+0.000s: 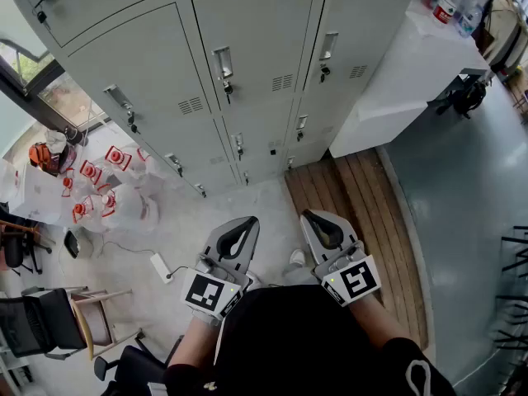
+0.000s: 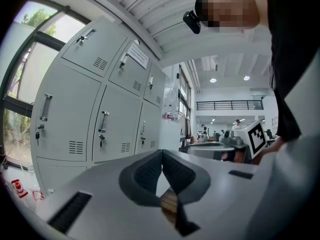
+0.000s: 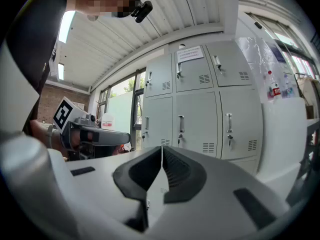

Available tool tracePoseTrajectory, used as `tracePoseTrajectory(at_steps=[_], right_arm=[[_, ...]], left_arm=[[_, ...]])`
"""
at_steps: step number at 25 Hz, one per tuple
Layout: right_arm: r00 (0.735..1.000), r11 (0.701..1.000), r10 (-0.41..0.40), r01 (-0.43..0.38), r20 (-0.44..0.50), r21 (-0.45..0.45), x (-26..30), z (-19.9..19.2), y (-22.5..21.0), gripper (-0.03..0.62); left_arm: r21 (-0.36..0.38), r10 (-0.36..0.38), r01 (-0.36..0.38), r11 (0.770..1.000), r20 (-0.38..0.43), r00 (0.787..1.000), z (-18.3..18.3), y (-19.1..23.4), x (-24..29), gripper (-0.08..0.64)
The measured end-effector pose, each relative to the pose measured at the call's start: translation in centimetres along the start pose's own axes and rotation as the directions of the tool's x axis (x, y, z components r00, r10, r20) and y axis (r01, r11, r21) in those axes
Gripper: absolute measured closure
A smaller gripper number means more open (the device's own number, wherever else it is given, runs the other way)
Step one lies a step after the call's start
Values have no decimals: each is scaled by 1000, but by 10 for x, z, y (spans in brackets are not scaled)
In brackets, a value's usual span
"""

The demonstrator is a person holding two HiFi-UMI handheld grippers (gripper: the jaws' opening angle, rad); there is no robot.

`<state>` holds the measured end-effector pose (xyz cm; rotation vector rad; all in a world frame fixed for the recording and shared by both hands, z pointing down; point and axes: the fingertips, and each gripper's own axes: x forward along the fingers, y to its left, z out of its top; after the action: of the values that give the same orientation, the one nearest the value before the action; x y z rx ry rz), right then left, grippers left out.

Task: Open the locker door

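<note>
**A:** Room and floor?
**B:** Indoor room with a pale speckled floor (image 1: 239, 200). A wooden plank platform (image 1: 355, 188) lies at the right and a window (image 1: 29, 68) is at the left.

**A:** Item one?
**B:** The locker door (image 1: 256, 44), grey, in the middle of the bank of lockers (image 1: 165, 73) straight ahead. It is shut, with a key under its handle. Every neighbouring door is shut too.

**A:** Beside the bank?
**B:** A white counter (image 1: 404, 81) touches its right end and carries bottles (image 1: 448, 2). Printed plastic bags (image 1: 107, 188) are heaped on the floor at its left. Nearer, there is a power strip (image 1: 159, 266) and chairs (image 1: 58, 320).

**A:** Tools?
**B:** The left gripper (image 1: 246, 223) and right gripper (image 1: 310, 218) are held low, side by side, well short of the lockers. The jaws of each are pressed together with nothing between them.
</note>
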<state>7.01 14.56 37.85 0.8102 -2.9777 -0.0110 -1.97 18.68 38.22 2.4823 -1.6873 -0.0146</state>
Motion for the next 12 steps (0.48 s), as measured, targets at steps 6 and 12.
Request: tracePoseTrajectory(at_steps=[6,12], right_arm=[[1000,1000,11,-11,13,18,-2,-2,-31,558],[997,994,48,-54,62,96,-3,-3,-69,558]], left_arm=[[-14,28,-28,1000,-19,999,0,-7,29,537],[5,57,-57,998,-34,998,1,-14,65,537]])
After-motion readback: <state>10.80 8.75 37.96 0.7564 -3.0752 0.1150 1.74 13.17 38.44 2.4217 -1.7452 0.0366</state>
